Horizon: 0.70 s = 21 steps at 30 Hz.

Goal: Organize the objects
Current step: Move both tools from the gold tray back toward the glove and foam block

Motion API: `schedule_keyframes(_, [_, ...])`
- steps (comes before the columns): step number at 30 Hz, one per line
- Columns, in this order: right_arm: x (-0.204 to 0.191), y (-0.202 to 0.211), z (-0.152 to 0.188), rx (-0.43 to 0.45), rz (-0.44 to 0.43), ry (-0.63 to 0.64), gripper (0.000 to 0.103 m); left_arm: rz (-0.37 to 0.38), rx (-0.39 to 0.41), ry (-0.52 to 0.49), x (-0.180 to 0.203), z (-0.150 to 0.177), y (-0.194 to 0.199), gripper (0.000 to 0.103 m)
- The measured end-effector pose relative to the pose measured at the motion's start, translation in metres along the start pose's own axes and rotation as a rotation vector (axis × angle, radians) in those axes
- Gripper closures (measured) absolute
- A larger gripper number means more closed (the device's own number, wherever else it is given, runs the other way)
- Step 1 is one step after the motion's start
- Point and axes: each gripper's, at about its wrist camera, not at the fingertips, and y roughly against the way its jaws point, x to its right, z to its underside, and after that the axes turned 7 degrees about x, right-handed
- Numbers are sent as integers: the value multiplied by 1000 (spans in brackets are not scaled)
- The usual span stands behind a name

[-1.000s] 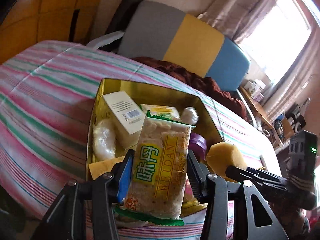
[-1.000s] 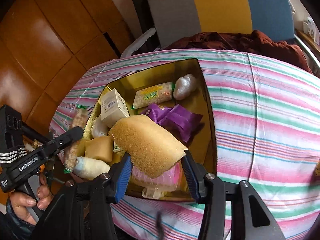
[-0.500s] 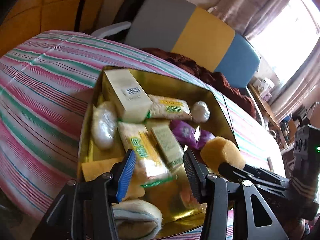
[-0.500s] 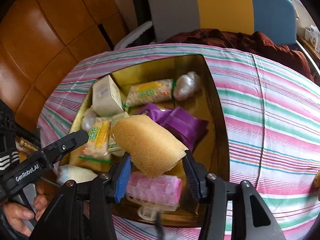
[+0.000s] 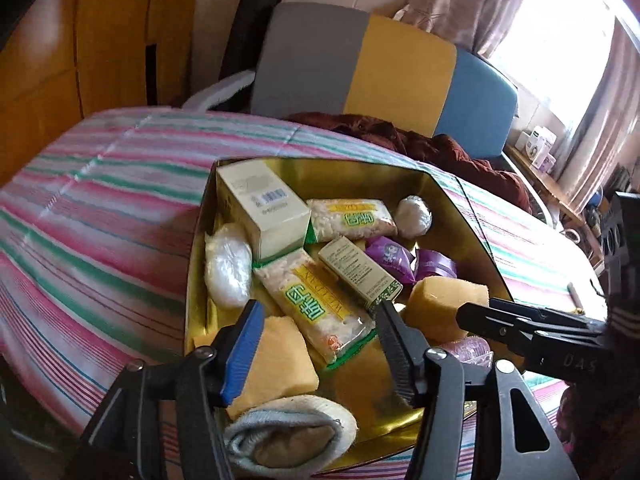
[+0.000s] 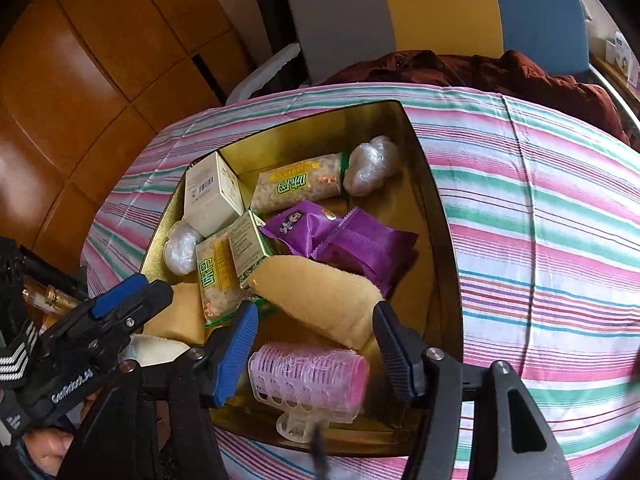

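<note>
The right claw (image 6: 314, 344), with blue ribbed pads, is hanging over the near end of the gold metal box (image 6: 432, 208), and its jaws have just been opening. The tan rectangular sponge (image 6: 320, 300) is lying loose between them, at twelve o'clock from the pink plastic hair roller (image 6: 308, 380). At one o'clock from the sponge, two purple foil packets (image 6: 360, 242) are lying side by side. The left claw (image 6: 120, 300) is reaching in at nine o'clock. The box is sitting on a pink-and-green striped cloth (image 6: 540, 240).

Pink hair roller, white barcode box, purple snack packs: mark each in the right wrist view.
pink hair roller (image 6: 308, 376), right wrist view, middle of its barrel
white barcode box (image 6: 210, 196), right wrist view, its barcode face
purple snack packs (image 6: 366, 246), right wrist view, front of the nearer pack
</note>
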Motion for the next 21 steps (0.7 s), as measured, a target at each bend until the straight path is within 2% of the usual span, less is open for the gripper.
schedule_keyframes(13, [-6,27,5,68,45,21,42,-16,71,-95,22,-10,22,37])
schedule_keyframes(21, [-2,46,9,98,69,24,42,9,124,-185,46,-15,39,34])
